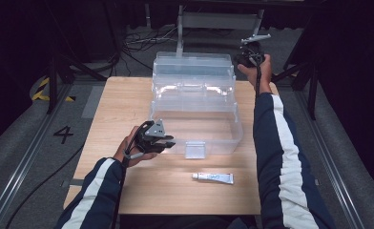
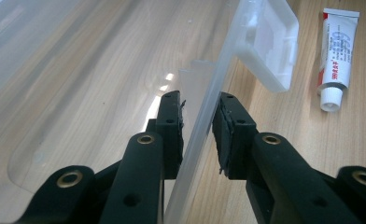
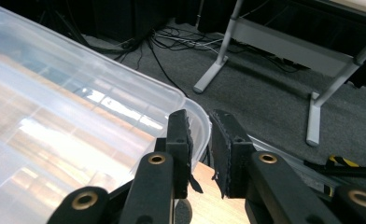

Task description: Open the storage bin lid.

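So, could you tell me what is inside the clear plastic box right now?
The clear plastic box looks empty: only the wooden table shows through its bottom. The tube lies outside, in front of it. Glare on the open lid hides nothing obvious.

A light wooden table (image 1: 128,105) stands on grey carpet (image 1: 27,138) bearing a painted "4" (image 1: 63,134). Beyond its far edge, cables (image 1: 140,43) sprawl beside a grey metal stand (image 1: 218,21). Black curtains (image 1: 13,47) darken both sides, with yellow-black hazard tape (image 1: 44,88) at far left.

A light wooden desk (image 1: 128,105) carries a clear plastic storage box (image 1: 194,126) with its lid open toward the far edge, and a small white tube (image 1: 212,178) lying near the front edge, just before the box.
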Tool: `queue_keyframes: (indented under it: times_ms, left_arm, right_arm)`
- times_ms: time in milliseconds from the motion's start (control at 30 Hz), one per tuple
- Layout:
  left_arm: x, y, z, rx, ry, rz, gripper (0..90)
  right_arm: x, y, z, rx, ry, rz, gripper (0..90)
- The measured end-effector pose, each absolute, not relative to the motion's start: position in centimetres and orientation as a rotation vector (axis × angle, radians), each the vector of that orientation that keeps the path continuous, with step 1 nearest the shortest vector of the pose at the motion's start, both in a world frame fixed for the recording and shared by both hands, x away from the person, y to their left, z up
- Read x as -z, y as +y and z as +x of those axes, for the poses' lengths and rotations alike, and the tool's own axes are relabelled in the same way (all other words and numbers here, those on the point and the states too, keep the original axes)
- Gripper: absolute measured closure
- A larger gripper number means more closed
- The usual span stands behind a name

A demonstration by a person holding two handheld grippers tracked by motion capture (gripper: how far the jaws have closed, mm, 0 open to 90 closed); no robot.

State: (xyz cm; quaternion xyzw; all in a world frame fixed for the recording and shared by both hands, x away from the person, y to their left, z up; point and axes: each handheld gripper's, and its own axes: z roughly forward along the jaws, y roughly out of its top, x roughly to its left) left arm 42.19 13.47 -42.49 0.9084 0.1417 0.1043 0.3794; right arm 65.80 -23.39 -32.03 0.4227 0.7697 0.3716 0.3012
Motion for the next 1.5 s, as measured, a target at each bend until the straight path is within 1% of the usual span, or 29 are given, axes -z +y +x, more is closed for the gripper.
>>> queue_keyframes:
  times_ms: [833, 1500]
  left_arm:
    - [42.5, 13.5, 42.2, -0.273, 0.36, 2.337, 73.3]
    - [42.5, 13.9, 42.4, -0.247, 0.346, 2.347, 74.6]
  right_arm:
    - [30.8, -25.0, 59.4, -1.043, 2.08, 1.014, 71.2]
    - [30.6, -25.6, 53.0, -1.09, 2.157, 0.868, 66.2]
